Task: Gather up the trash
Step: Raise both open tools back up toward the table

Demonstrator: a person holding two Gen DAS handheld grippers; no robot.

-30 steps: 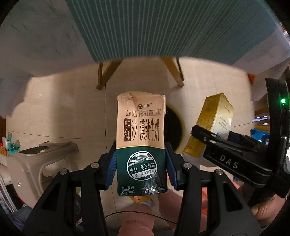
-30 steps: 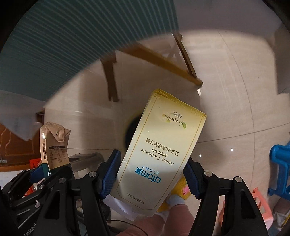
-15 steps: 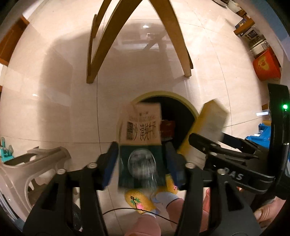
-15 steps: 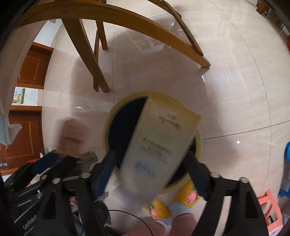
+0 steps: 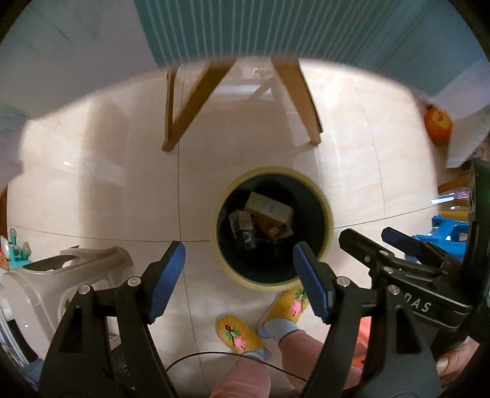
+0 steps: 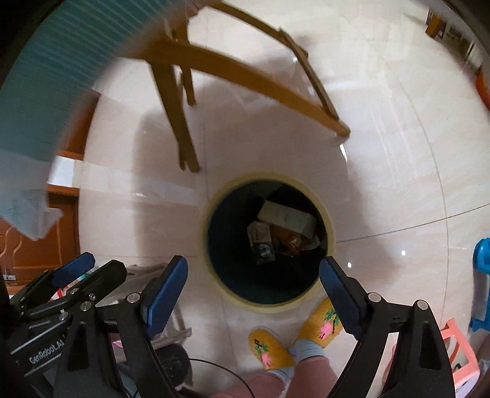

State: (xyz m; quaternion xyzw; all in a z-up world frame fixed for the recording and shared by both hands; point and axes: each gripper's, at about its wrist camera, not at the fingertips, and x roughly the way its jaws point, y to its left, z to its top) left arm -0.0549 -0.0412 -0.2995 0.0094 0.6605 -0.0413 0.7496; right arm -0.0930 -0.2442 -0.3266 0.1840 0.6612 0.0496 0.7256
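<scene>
The trash bin (image 5: 329, 220), a round dark tub with a pale yellow rim, stands on the tiled floor (image 5: 107, 189) and holds the collected trash: a pale yellow box (image 5: 269, 208) lies across the top, a milk carton (image 5: 243, 229) lies just beside it towards the left, and reddish wrappers (image 5: 269, 229) sit between them; the count of those wrappers cannot be told. Directly above the bin the left claw (image 5: 239, 275) points straight down, its jaws opening and wide apart, with nothing between the two blue pads (image 5: 167, 275). The right claw (image 6: 254, 290) hangs over the bin too, tilted steeply down, its jaws likewise opening, the gap between them empty. Each claw shows in the other's view, side by side above the bin. On the near side of the bin stand the person's two feet in yellow slippers (image 5: 237, 332), one toe touching the rim. Beyond the bin, wooden legs (image 5: 306, 101) of the bench rise to a teal striped cloth (image 5: 306, 27). Left of the bin is one grey plastic stool (image 5: 61, 275); right of it is a blue stool (image 6: 482, 275).
</scene>
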